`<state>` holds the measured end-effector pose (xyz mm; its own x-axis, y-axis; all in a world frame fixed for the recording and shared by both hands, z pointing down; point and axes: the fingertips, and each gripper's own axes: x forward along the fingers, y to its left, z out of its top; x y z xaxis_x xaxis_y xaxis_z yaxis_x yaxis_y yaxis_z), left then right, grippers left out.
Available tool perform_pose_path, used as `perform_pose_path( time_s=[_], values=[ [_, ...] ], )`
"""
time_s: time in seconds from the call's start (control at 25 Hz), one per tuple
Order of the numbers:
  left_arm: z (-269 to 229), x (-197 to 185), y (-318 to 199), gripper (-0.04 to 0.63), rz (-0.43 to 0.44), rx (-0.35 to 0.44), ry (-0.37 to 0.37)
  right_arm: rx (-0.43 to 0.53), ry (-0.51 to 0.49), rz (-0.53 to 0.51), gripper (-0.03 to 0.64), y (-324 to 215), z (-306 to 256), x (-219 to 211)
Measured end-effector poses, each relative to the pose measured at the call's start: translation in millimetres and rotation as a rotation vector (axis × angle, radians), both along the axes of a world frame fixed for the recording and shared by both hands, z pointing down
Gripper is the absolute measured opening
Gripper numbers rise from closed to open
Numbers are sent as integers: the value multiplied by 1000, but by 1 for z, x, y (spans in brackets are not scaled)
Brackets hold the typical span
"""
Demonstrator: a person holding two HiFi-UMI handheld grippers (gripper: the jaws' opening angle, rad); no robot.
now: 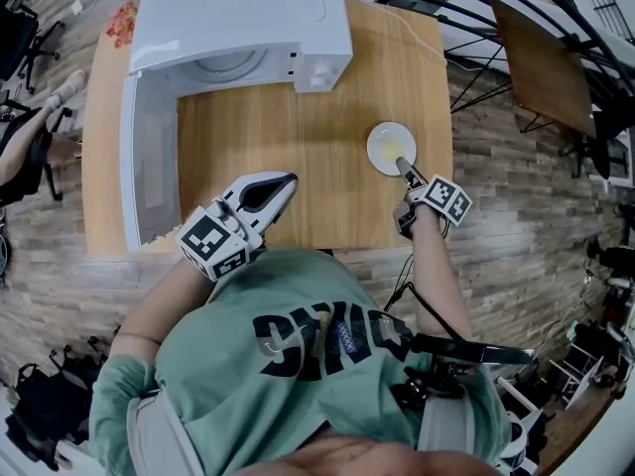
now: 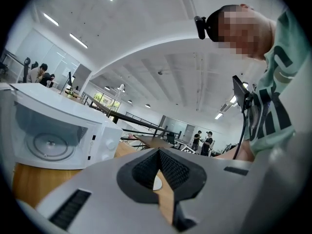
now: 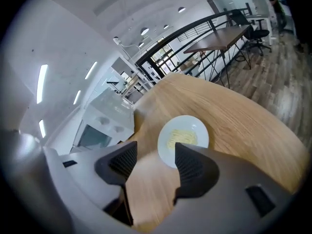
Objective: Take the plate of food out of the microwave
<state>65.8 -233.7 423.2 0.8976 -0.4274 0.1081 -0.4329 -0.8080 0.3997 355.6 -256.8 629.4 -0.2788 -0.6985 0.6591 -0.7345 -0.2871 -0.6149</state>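
One microwave (image 1: 238, 18), one plate of food (image 1: 391, 148), one tabletop (image 1: 298, 167), and two tools: left tool (image 1: 288, 179), right tool (image 1: 406, 168).

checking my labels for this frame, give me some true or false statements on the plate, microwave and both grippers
1. The plate lies on the wooden table, outside the microwave. True.
2. The microwave door is shut. False: it stands swung open at the left side of the oven.
3. The left gripper has its jaws together with nothing between them. True.
4. The right gripper is clamped on the plate. False: its jaws stand apart, with the plate just beyond them.
5. The plate is bare. False: pale yellow food lies on it.
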Motion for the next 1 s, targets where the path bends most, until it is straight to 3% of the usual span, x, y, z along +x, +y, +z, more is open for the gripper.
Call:
perform_pose_path(
  time_s=[0.28,0.48,0.76,0.88,1.0],
  values=[
    [-46,-49,-7,-3,-66,86,32,210,-118,-64,244,-18,-78,-49],
    [-78,-101,-5,-3,-132,149,58,313,-147,-119,231,-28,-118,-88],
    [-112,-173,-2,-3,-201,199,88,405,-108,-165,135,-36,-165,-141],
    [-120,-189,1,-3,-194,206,103,478,-92,-202,83,-35,-196,-165],
    [-124,-197,3,-3,-177,207,115,575,-142,-227,37,-28,-225,-185]
  ],
)
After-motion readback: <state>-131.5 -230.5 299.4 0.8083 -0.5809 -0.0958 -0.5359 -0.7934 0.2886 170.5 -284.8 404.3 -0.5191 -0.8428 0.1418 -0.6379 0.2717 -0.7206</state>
